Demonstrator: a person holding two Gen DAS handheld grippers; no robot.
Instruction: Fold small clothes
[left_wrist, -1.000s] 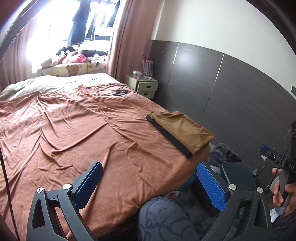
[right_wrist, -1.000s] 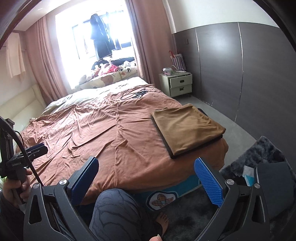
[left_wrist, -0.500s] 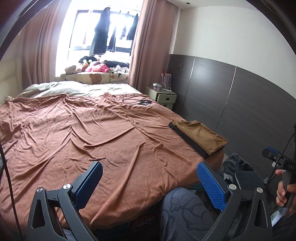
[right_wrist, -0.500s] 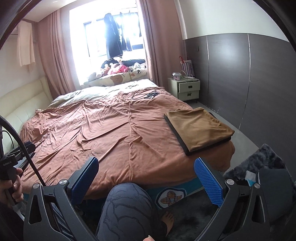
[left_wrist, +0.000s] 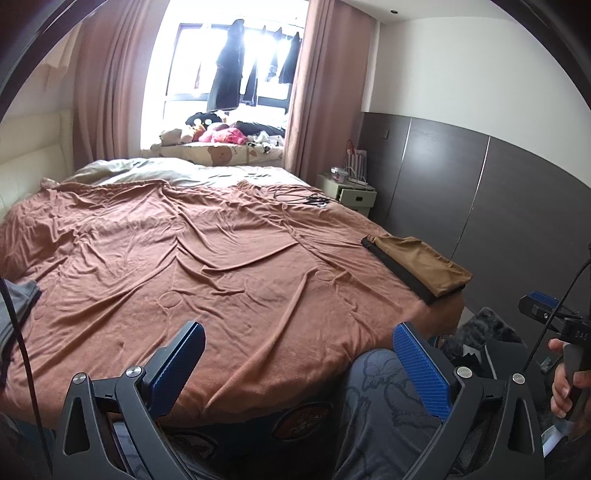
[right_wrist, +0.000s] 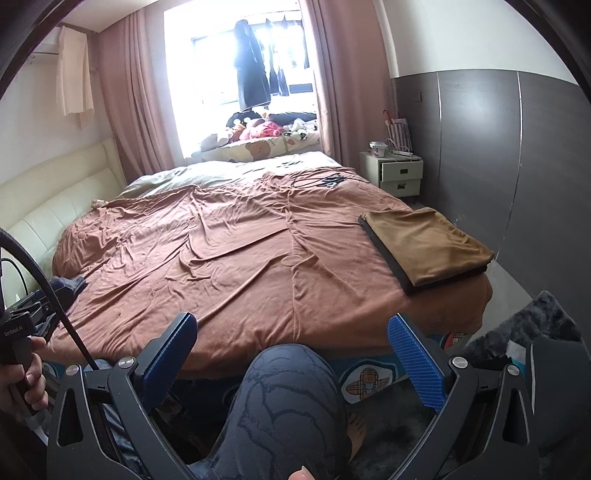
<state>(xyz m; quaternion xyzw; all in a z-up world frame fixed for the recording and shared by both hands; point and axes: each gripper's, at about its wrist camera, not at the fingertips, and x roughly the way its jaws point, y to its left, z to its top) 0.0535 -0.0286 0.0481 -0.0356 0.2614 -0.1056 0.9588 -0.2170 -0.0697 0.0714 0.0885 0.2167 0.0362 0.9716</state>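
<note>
Rumpled bedspread (right_wrist: 229, 258), folded brown garment (right_wrist: 428, 243) at corner

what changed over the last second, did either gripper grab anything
Neither took hold of anything. The left gripper swung left and tilted up, so the folded brown garment slid toward the right of its view and grey cloth appeared at the left edge. The right gripper tilted up slightly. Both jaws stayed open; the garment stayed folded on the bed's corner.
</note>
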